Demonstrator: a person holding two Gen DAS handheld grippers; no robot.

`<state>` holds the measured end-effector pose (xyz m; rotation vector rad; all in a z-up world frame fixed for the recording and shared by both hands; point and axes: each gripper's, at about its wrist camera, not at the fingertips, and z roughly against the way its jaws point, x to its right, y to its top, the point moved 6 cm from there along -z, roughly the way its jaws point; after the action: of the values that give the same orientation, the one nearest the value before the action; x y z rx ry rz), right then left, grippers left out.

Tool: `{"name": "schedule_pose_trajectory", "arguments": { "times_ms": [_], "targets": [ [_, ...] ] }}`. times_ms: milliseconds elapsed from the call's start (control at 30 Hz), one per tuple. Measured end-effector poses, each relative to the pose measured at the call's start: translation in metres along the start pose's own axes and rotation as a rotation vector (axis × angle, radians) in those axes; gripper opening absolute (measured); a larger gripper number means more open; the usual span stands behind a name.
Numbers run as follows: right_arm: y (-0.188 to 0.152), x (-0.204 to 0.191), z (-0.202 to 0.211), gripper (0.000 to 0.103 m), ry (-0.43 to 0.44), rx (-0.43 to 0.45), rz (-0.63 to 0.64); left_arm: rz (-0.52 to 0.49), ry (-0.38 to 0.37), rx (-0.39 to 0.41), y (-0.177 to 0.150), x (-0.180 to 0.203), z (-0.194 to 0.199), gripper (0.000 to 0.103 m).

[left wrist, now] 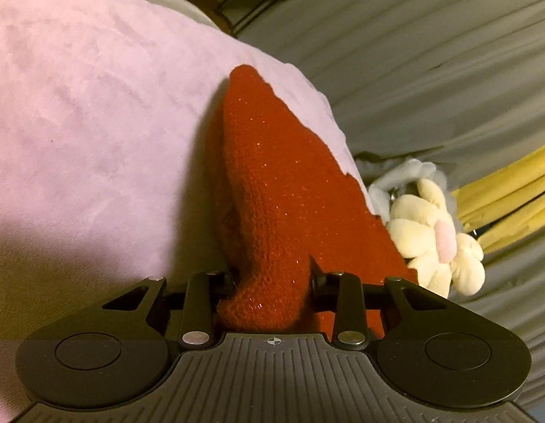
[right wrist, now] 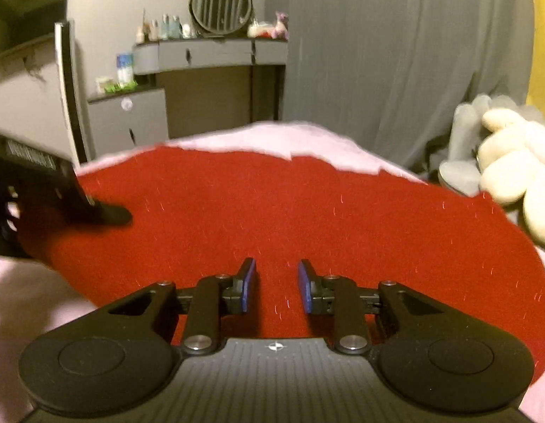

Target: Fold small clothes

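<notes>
Left wrist view first: the left gripper (left wrist: 272, 275) fills the bottom of the frame, and a bunched fold of the red knitted garment with glitter threads (left wrist: 272, 176) rises between its two fingers. The jaws are drawn in against that fold and pinch it. From the pinch the red knit runs up toward the middle of the frame, lying on the pale pink plush blanket (left wrist: 96, 105) that covers the left half of the picture. At the right edge, just beside the garment, sits a cream plush flower toy with a pink centre (left wrist: 438, 236), with a grey curtain (left wrist: 431, 53) behind it.

Right wrist view next: the right gripper (right wrist: 276, 285) sits at lower centre with its blue-padded fingers (right wrist: 250, 282) narrowly apart. Red knit shows in the gap, but I cannot tell whether the pads press on it or only hover over it. The garment spreads across the whole middle band of the frame, the pink blanket showing beyond its far edge. The left gripper enters from the left edge, its tip on the cloth.

Judging by this, the step in hand is taking hold of the near edge for a fold. The next move calls for a sure right-hand grip, then both hands lifting together and carrying the edge over evenly.
</notes>
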<state>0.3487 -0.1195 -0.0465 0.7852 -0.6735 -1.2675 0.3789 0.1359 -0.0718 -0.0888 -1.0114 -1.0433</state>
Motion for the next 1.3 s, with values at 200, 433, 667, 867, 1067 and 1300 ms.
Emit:
{"name": "schedule_pose_trajectory", "arguments": {
  "times_ms": [200,433,667,867,1067,1300],
  "targets": [
    [0.005,0.017,0.002,0.023,0.064,-0.017,-0.053,-0.155,0.052,0.039,0.004,0.032,0.009,0.035],
    [-0.01,0.089,0.048,0.025,-0.22,0.113,-0.137,-0.528,0.105,0.112,-0.023,0.133,0.008,0.034],
    [-0.028,0.136,0.07,0.026,-0.227,0.12,-0.168,-0.602,-0.022,0.067,-0.071,0.188,-0.05,0.034],
    [-0.035,0.158,0.08,0.027,-0.244,0.093,-0.176,-0.574,-0.124,0.015,-0.114,0.186,-0.091,0.038],
    [-0.032,0.17,0.089,0.032,-0.183,0.086,-0.199,-0.487,-0.292,0.026,-0.123,0.175,-0.075,0.068],
    [-0.013,0.18,0.093,0.034,-0.127,0.111,-0.237,-0.278,-0.415,0.004,-0.126,0.153,-0.06,0.073]
  ]
}}
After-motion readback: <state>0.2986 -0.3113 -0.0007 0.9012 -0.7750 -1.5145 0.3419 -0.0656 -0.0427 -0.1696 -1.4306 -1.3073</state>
